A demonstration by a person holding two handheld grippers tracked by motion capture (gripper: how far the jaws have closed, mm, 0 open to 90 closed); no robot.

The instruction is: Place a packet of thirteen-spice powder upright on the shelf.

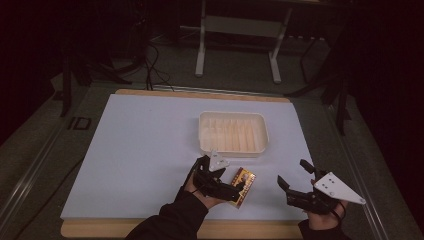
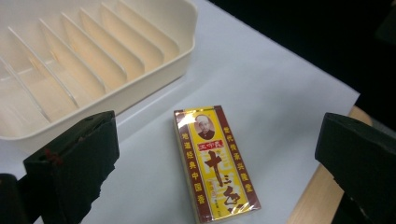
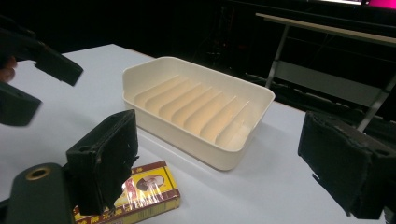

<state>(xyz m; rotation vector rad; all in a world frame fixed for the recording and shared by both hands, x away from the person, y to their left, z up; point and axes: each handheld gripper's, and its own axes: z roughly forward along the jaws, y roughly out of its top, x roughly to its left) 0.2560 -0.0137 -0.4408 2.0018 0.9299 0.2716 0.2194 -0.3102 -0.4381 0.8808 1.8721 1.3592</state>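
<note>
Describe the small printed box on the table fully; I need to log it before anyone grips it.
The box is a flat, oblong carton, yellow with dark red borders, a small portrait near one end and Chinese characters, wrapped in glossy clear film. It lies flat, face up, on the white table cover near the front edge, just in front of the cream slotted tray and apart from it. The left gripper hangs over it with jaws open on either side; nothing grips it.
</note>
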